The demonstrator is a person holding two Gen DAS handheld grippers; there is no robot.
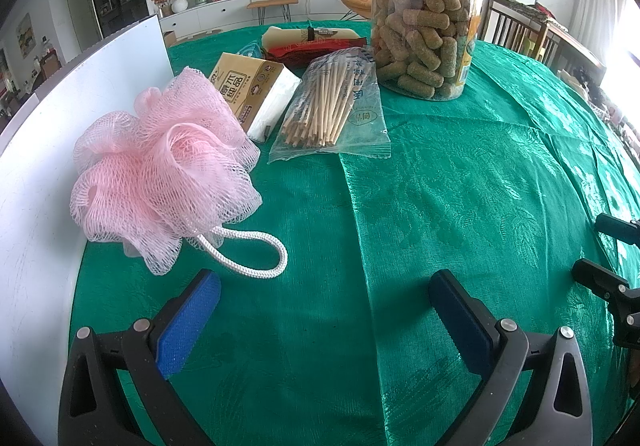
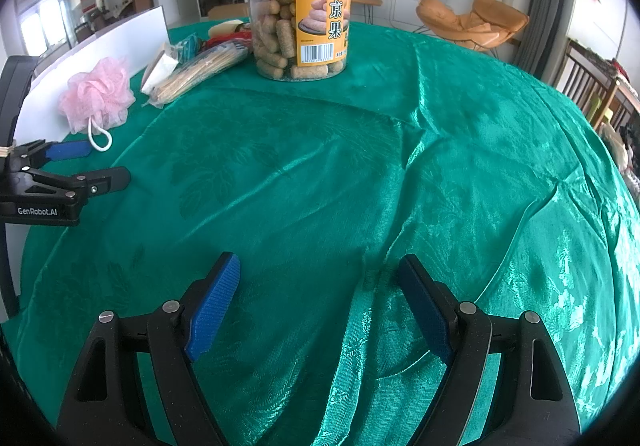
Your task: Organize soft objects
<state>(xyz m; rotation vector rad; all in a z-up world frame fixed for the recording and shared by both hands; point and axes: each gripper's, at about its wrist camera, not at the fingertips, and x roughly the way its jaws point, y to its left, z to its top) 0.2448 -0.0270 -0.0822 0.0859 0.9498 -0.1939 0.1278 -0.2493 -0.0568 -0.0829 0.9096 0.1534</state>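
Note:
A pink mesh bath pouf (image 1: 160, 169) with a white cord loop (image 1: 256, 258) lies on the green tablecloth (image 1: 460, 205) beside a white board (image 1: 36, 197). My left gripper (image 1: 324, 286) is open and empty, just in front of and to the right of the pouf. A tissue pack (image 1: 260, 93) lies behind the pouf. In the right wrist view the pouf (image 2: 98, 93) sits at far left with the left gripper (image 2: 96, 165) near it. My right gripper (image 2: 320, 274) is open and empty over bare cloth.
A clear bag of wooden sticks (image 1: 332, 105) lies behind the pouf. A tall clear jar of snack rolls (image 1: 424, 21) stands at the back, also in the right wrist view (image 2: 300, 5). Red and yellow packets (image 1: 316, 41) lie behind the tissues. Chairs stand beyond the table.

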